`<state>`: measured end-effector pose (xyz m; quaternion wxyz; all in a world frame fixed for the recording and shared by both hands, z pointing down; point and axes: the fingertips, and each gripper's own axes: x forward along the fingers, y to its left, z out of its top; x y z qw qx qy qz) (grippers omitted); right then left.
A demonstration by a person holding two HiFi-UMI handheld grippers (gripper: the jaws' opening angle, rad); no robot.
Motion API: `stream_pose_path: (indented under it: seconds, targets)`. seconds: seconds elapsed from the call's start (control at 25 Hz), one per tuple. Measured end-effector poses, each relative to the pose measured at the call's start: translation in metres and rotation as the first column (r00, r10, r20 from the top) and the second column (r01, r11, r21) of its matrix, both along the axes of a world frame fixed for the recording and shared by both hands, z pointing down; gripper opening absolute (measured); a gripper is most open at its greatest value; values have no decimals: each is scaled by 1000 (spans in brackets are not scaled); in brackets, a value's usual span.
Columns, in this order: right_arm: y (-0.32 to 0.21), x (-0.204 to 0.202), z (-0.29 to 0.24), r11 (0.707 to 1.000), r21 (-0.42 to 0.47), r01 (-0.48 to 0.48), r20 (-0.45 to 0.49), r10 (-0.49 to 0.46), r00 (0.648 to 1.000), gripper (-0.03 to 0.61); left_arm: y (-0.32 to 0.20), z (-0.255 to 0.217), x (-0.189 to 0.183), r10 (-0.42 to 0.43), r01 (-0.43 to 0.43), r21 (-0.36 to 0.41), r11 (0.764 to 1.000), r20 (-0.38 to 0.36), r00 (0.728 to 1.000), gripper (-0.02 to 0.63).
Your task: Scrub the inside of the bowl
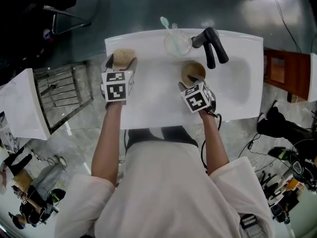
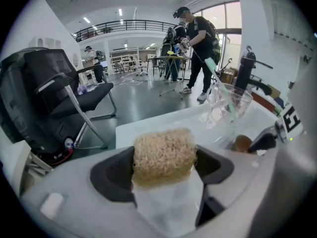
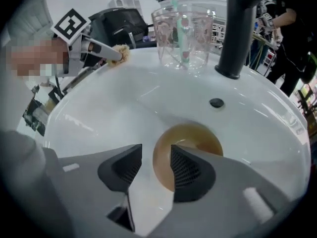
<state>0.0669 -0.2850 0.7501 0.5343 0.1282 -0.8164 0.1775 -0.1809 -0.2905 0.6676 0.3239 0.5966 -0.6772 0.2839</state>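
Bowl (image 3: 193,140): brown, lying in the hollow of the white sink (image 1: 148,105), right of the middle, with its inside turned up toward the right claw (image 3: 155,160). That claw is released. Its jaws stand apart just above the bowl's near rim, which shows in the gap between them, one jaw outside the rim and the other over the inside. Neither pad presses on it, and whether either one touches it cannot be told.

The left claw (image 1: 122,63) is clenched on a tan, coarse sponge (image 2: 163,150) that sticks out beyond its pads. It hovers over the sink's left back part, well apart from the bowl.

Close behind the bowl a black tap (image 1: 212,46) rises from the back rim and reaches forward over the hollow, its spout ending near the bowl's far side. Just left of the tap, on the same rim, stands a clear cup (image 1: 177,42) with a pale green toothbrush (image 1: 166,23) leaning in it. A small dark hole (image 3: 216,102) sits in the sink wall between tap and bowl.

Off the sink, a wire rack (image 1: 62,95) stands to its left and a wooden stand (image 1: 285,76) to its right. A black chair (image 2: 49,93) is on the grey floor (image 2: 143,103) beyond, with people (image 2: 198,43) further back in the hall.
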Motion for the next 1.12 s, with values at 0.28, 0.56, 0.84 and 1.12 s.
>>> stream_pose_path:
  seconds: [0.28, 0.56, 0.84, 1.12]
  targets:
    - [1, 1, 26, 992, 18, 122, -112, -119, 987, 147, -2, -1, -1, 10, -10, 11, 1000, 13, 1000, 360]
    - [7, 1, 37, 987, 25, 157, -154, -152, 976, 69, 2, -4, 0, 48, -49, 16, 999, 20, 999, 333]
    - [6, 3, 20, 992, 54, 117, -143, -108, 984, 35, 17, -9, -5, 65, -65, -4, 998, 22, 998, 322]
    - [4, 0, -20, 996, 88, -7, -61, 13, 998, 18, 19, -33, 13, 164, -164, 36, 986, 7, 986, 322]
